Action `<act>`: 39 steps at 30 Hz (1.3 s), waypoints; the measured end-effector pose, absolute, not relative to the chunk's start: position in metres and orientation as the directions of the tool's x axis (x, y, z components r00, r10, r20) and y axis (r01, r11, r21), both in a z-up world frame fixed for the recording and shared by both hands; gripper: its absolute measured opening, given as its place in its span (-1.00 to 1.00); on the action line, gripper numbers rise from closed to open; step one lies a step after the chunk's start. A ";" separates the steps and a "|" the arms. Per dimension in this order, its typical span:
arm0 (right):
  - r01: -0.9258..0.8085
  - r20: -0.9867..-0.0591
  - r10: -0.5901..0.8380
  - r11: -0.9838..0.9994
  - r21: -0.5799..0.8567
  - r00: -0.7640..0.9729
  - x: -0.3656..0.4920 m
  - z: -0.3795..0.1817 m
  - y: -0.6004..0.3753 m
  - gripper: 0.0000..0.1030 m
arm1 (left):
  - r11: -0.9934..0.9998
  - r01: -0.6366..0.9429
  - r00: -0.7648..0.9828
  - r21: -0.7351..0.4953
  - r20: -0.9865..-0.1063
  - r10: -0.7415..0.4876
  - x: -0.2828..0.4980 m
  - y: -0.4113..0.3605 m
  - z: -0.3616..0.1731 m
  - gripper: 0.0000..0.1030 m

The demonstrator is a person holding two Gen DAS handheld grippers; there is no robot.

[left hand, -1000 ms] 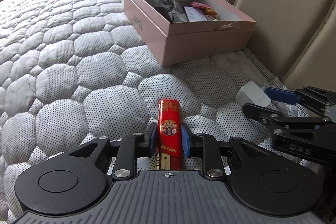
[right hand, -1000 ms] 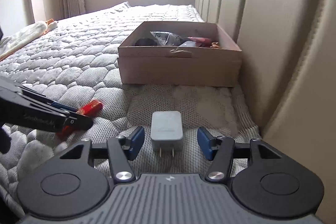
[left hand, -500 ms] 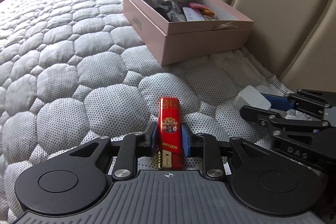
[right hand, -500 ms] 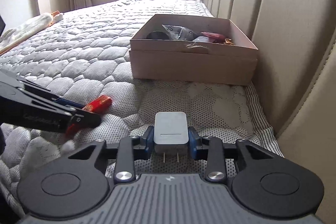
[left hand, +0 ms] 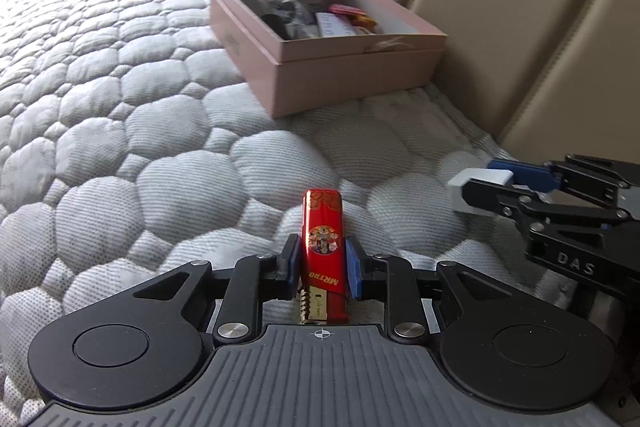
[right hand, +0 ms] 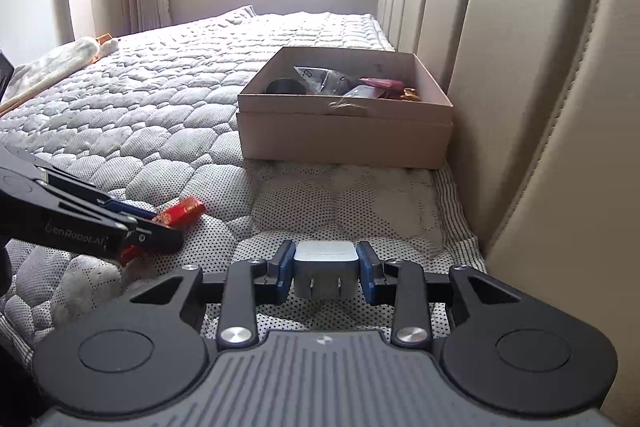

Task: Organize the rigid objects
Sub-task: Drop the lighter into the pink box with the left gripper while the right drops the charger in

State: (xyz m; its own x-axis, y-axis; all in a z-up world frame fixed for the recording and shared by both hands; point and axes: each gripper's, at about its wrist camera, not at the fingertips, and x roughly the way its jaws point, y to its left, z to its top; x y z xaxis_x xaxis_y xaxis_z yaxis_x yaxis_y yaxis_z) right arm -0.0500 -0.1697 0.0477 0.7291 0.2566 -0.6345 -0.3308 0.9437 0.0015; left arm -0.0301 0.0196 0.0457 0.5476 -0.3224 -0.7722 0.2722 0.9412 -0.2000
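Currently both tongs are loaded. Left tongs (left hand: 322, 263) are clamped on a red plastic lighter with gold print (left hand: 323, 242), its far end pointing toward the pink cardboard box (left hand: 352, 79). Right tongs (right hand: 326, 269) have just closed onto a small grey-white wall charger block (right hand: 325, 263), prongs facing the camera, pads pressing both sides. Box sits on the quilted grey mattress (left hand: 100, 99) against the beige padded headboard (right hand: 540, 67), well ahead of both items, holding assorted small objects.
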 end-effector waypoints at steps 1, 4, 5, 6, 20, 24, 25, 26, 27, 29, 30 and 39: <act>-0.332 -0.633 0.258 0.943 0.002 0.730 -0.051 0.049 -0.171 -0.37 | 0.938 0.282 0.544 -0.203 -0.772 -0.330 -0.031 0.017 0.047 -0.48; -0.336 -0.627 0.260 0.942 -0.002 0.734 -0.054 0.053 -0.171 -0.37 | 0.929 0.306 0.535 -0.207 -0.770 -0.348 -0.034 0.011 0.049 -0.48; -0.337 -0.626 0.259 0.942 -0.006 0.736 -0.056 0.053 -0.172 -0.37 | 0.926 0.312 0.531 -0.211 -0.770 -0.354 -0.035 0.009 0.050 -0.48; -0.337 -0.626 0.257 0.942 -0.010 0.736 -0.057 0.054 -0.172 -0.37 | 0.923 0.319 0.528 -0.215 -0.769 -0.361 -0.036 0.008 0.051 -0.48; -0.333 -0.617 0.249 0.943 -0.023 0.746 -0.071 0.067 -0.186 -0.37 | 0.886 0.357 0.529 -0.297 -0.717 -0.453 -0.037 0.005 0.068 -0.48; -0.324 -0.586 0.264 0.946 0.003 0.766 -0.063 0.082 -0.191 -0.37 | 0.865 0.361 0.567 -0.348 -0.655 -0.500 -0.014 0.014 0.091 -0.48; -0.318 -0.571 0.264 0.948 0.006 0.777 -0.060 0.089 -0.193 -0.37 | 0.862 0.361 0.583 -0.357 -0.635 -0.507 -0.006 0.017 0.099 -0.48; -0.312 -0.552 0.261 0.950 0.003 0.792 -0.056 0.095 -0.193 -0.37 | 0.859 0.364 0.600 -0.360 -0.615 -0.512 0.003 0.019 0.108 -0.48; -0.303 -0.532 0.255 0.953 -0.003 0.808 -0.052 0.102 -0.192 -0.37 | 0.859 0.369 0.622 -0.355 -0.592 -0.512 0.013 0.021 0.117 -0.48; -0.278 -0.484 0.233 0.960 -0.023 0.843 -0.038 0.117 -0.188 -0.37 | 0.864 0.374 0.672 -0.336 -0.544 -0.503 0.034 0.024 0.138 -0.48; -0.259 -0.456 0.218 0.965 -0.028 0.863 -0.029 0.124 -0.184 -0.37 | 0.863 0.377 0.690 -0.338 -0.519 -0.504 0.046 0.026 0.149 -0.48; -0.163 -0.389 0.167 0.986 0.044 0.906 0.068 0.146 -0.157 0.22 | 0.890 0.227 0.702 -0.394 -0.567 -0.431 0.167 0.026 0.126 -0.43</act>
